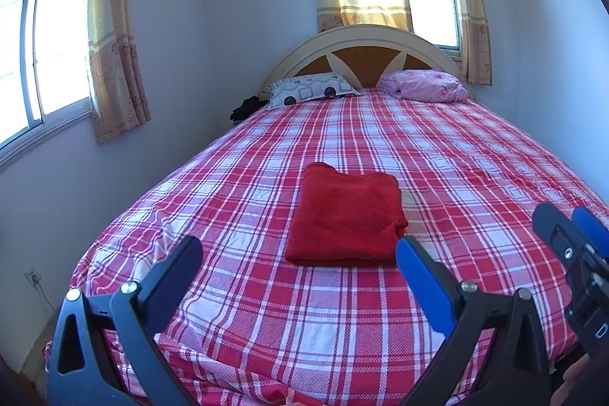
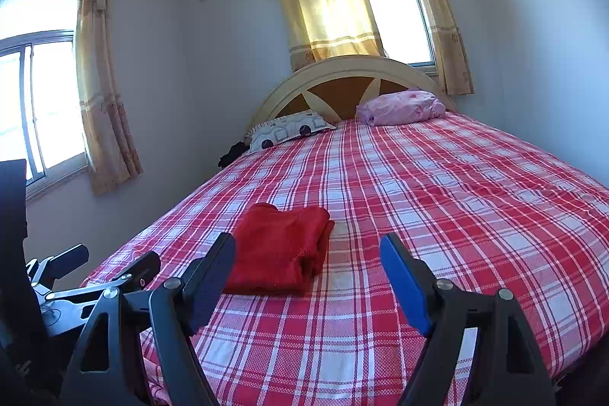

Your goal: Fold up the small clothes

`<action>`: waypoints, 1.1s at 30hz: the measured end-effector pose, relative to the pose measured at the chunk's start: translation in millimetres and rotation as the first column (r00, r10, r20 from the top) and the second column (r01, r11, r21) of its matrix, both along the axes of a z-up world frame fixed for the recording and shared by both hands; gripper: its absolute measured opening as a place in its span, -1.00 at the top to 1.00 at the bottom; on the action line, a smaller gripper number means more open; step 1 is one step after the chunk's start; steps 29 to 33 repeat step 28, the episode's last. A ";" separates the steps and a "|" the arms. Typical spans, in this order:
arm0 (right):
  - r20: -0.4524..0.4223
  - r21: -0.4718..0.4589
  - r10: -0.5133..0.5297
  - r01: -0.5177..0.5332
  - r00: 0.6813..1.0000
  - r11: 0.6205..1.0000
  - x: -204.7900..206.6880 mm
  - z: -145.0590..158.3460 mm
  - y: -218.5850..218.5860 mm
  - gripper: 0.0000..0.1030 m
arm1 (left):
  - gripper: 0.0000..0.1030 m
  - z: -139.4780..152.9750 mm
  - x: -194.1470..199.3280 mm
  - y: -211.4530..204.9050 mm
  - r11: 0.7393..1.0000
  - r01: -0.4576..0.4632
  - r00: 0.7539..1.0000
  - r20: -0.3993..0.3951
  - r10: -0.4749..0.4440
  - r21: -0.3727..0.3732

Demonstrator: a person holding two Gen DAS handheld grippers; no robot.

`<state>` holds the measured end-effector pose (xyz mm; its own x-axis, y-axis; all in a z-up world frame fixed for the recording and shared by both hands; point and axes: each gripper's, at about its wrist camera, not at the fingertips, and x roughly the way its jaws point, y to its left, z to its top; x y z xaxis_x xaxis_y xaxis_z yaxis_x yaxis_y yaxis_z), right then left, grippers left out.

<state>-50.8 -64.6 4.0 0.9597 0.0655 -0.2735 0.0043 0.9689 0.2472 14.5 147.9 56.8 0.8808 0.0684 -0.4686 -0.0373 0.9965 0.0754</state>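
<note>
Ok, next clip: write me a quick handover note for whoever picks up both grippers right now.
Left gripper: open, empty, held above the near end of the bed.
Right gripper: open, empty, beside the left one.
Red garment: lies on the plaid sheet mid-bed, already folded into a neat rectangle, touched by neither gripper.
Done: this fold looks finished.
Left: no other unfolded small clothes are clearly in view.

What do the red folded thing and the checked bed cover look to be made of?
The red garment looks like a soft knit or fleece: matte, fuzzy surface, thick rounded folds. The checked sheet looks like thin woven cotton or a blend: a visible weave grid up close and fine creases. Neither claw touches them, so this is by look alone.
</note>
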 end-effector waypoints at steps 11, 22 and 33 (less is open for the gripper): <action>-0.001 0.002 -0.001 0.001 1.000 1.000 1.0 -0.6 0.4 -0.53 | -1.00 -2.1 0.4 -3.6 1.000 0.011 1.000 -0.017 -0.011 -0.007; -0.006 -0.003 0.006 -0.006 1.000 1.000 -0.2 0.2 4.9 -0.53 | -1.00 -10.7 7.4 2.3 0.993 0.059 0.996 -0.056 -0.064 -0.098; -0.009 -0.002 0.008 -0.008 1.000 1.000 0.8 -1.4 5.5 -0.53 | -1.00 -9.1 6.1 0.4 0.996 0.043 0.998 -0.044 -0.047 -0.078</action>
